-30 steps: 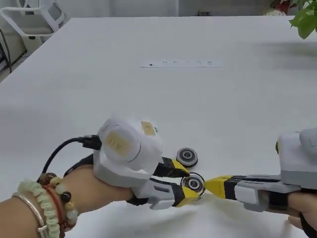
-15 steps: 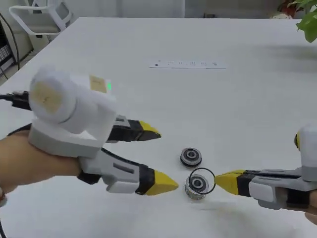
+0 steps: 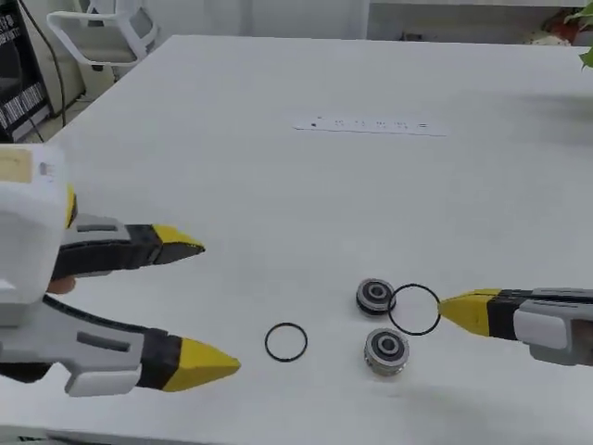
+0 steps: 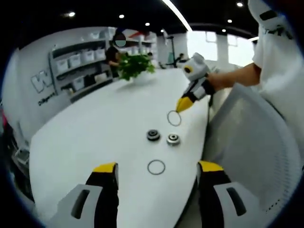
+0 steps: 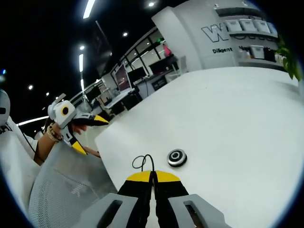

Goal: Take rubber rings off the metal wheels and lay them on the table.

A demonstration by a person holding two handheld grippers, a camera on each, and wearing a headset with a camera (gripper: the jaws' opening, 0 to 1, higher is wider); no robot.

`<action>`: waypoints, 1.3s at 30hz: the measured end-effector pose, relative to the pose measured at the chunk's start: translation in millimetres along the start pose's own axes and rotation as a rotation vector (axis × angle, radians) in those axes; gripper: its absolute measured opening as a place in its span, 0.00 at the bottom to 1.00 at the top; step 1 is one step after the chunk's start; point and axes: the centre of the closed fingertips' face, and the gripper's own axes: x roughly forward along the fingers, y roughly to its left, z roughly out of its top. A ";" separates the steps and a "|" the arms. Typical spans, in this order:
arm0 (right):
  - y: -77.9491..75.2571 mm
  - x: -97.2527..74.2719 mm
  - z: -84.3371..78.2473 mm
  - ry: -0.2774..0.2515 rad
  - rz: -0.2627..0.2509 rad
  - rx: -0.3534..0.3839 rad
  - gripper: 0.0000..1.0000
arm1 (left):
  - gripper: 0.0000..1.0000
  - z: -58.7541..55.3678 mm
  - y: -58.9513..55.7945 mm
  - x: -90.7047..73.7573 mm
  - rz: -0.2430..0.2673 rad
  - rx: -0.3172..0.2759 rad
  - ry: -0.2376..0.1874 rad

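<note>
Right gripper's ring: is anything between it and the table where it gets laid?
Nothing visible blocks it. The ring in the right gripper hangs beside two wheels; bare table lies nearby.

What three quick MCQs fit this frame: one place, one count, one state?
1. Where is the loose rubber ring?
A. Flat on the table, left of the metal wheels in the head view
B. Around a wheel
C. On the floor
2. How many metal wheels are on the table?
A. One
B. Two
C. Four
3. What state is the right tool in?
A. Open wide
B. Shut on a wheel
C. Shut on a held rubber ring

Answers: 1 A, it lies bare on the tabletop; 2 B, two sit close together; 3 C, its closed tips pinch the ring's edge.
</note>
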 end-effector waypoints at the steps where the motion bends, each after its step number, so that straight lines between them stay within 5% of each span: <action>1: 0.3 0.8 0.9 0.006 -0.004 -0.002 0.00 | 0.68 -6.1 1.0 -3.4 0.010 -0.010 0.018; 3: 2.9 1.9 3.3 0.012 0.003 -0.006 0.00 | 0.67 -16.0 3.2 -11.2 0.037 -0.022 0.044; 6: 8.4 5.2 8.5 0.017 0.013 -0.026 0.00 | 0.67 -20.3 3.9 -19.2 0.059 -0.052 0.024; 10: 12.1 15.5 13.4 0.041 0.020 -0.049 0.00 | 0.67 -21.8 2.0 -22.3 0.074 -0.091 -0.007; 22: 34.9 44.3 32.2 0.079 0.076 -0.099 0.00 | 0.67 -23.7 -3.9 -17.5 0.058 -0.078 -0.026; 29: 41.7 60.4 28.5 0.139 0.086 -0.122 0.00 | 0.70 -27.3 -3.4 -14.2 0.054 -0.067 -0.020; 39: 36.4 89.4 1.4 0.252 0.053 -0.090 0.00 | 0.75 -20.1 -4.6 -13.2 0.041 -0.109 -0.077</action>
